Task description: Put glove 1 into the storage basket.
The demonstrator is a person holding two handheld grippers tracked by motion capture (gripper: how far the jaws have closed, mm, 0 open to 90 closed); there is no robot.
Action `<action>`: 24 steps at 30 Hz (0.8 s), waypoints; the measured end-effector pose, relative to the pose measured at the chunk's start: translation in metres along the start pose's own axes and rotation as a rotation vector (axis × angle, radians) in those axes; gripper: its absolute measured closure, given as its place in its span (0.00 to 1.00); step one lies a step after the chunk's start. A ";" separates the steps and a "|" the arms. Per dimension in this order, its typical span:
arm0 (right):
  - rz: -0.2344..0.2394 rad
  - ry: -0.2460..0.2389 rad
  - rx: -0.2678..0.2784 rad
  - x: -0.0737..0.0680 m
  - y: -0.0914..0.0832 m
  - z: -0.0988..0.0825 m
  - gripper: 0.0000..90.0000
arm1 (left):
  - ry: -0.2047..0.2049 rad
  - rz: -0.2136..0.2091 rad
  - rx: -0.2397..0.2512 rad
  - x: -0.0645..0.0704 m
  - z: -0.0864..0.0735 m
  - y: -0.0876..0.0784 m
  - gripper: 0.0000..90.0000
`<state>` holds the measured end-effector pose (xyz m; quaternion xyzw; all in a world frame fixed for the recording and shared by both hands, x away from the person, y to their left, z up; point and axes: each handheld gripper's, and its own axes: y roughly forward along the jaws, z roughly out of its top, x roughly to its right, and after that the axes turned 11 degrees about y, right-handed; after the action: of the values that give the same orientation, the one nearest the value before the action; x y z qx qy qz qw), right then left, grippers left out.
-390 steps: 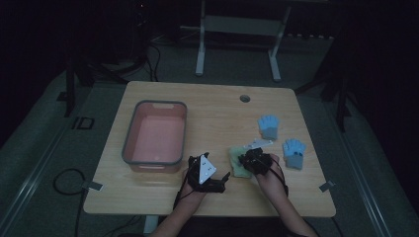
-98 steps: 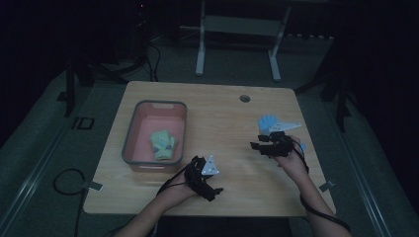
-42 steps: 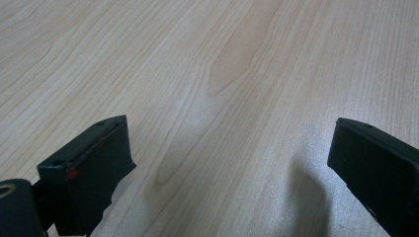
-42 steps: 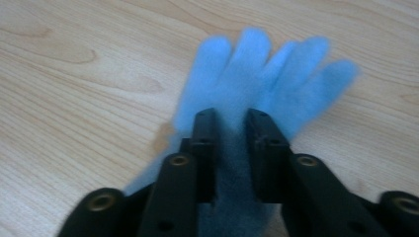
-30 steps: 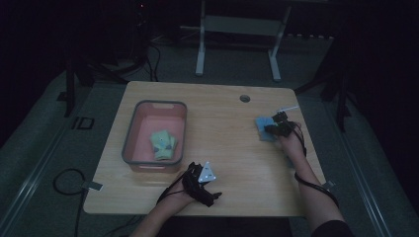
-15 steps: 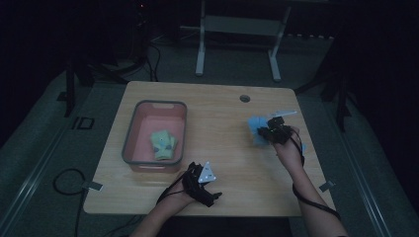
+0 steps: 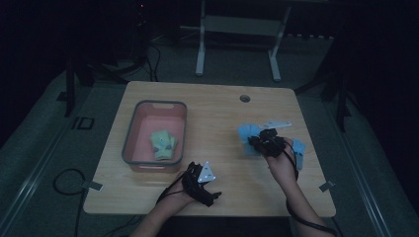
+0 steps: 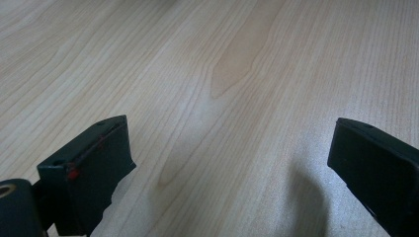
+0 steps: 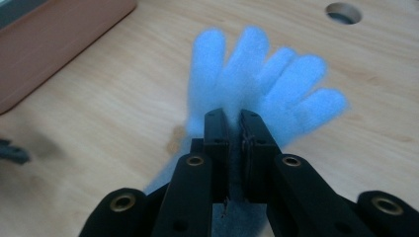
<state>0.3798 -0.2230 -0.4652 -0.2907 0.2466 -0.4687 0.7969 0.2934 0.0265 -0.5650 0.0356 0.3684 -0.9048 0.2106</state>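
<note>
— Since a second ago, what has moved?
— Only the right gripper (image 7: pixel 259 142): it has carried the blue glove (image 7: pixel 246 133) off its spot near the table's (image 7: pixel 217 106) right edge, toward the middle.
— Is the grip firm?
— Its jaws are pinched on the glove's cuff, fingers (image 9: pixel 269 69) fanned ahead.
— And the left gripper (image 7: pixel 210 195)?
— Jaws spread wide, nothing between them, resting by the near edge beside the pink tub (image 7: pixel 129 143) holding green gloves (image 7: pixel 163 144).

High view above near edge looking forward-down on table (image 7: pixel 217 106), gripper views close, sharing tabletop.
</note>
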 end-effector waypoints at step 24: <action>0.005 0.004 -0.116 -0.003 0.048 -0.043 0.90 | -0.003 -0.008 0.007 0.000 -0.001 0.001 0.04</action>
<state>0.3790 -0.2111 -0.5283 -0.3348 0.2754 -0.4524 0.7794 0.2935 0.0264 -0.5661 0.0336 0.3653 -0.9068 0.2076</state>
